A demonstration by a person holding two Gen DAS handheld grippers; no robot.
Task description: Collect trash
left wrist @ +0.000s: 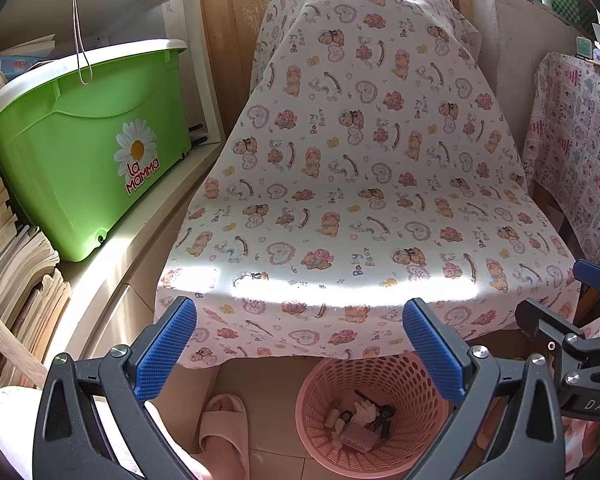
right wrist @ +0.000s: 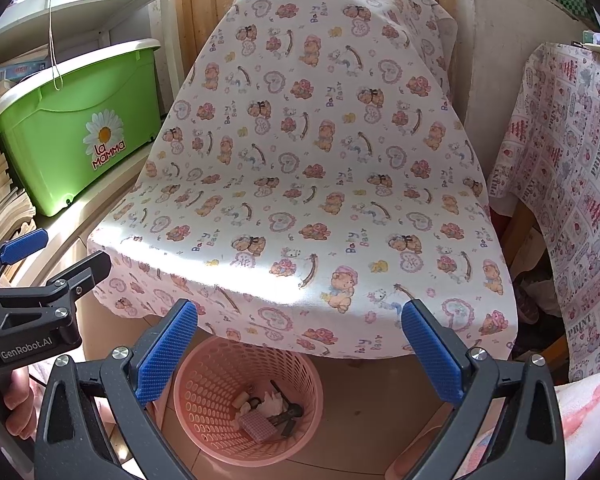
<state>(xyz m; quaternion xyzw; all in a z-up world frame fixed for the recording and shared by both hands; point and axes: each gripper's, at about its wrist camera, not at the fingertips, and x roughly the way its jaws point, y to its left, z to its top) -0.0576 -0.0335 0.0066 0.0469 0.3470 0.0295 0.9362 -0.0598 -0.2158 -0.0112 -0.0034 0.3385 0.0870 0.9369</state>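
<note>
A: What do we see from our two wrist cameras?

B: Our landmark is the pink perforated basket (left wrist: 370, 408) on the tiled floor. Our left gripper (left wrist: 300, 354) hovers above it with its blue-padded fingers spread wide and nothing between them. Our right gripper (right wrist: 300, 354) hangs over the same basket, likewise released and empty.

A: Where is the trash?

B: Inside the basket. At its bottom lies a small heap of trash (right wrist: 268, 410): a pink checkered packet, some pale crumpled scraps and a few dark pieces we cannot identify.

A: What stands around the basket?

B: Just behind and above it, a desk draped in a bear-printed cloth (left wrist: 360, 152) overhangs part of the rim. A band of sunlight crosses the cloth's near edge. To the left of the basket, on the floor, lies a pink slipper (left wrist: 224, 426). Farther left and higher up, a green storage bin (left wrist: 88, 148) with a white lid and a daisy sticker sits on a low shelf, with stacked books (left wrist: 16, 256) beside it. To the right of the basket, well apart, hangs a second cloth with pink patchwork print (right wrist: 572, 184).

A: Do the grippers see each other?

B: Yes. Each camera catches the other gripper at its frame edge, beside the basket.
</note>
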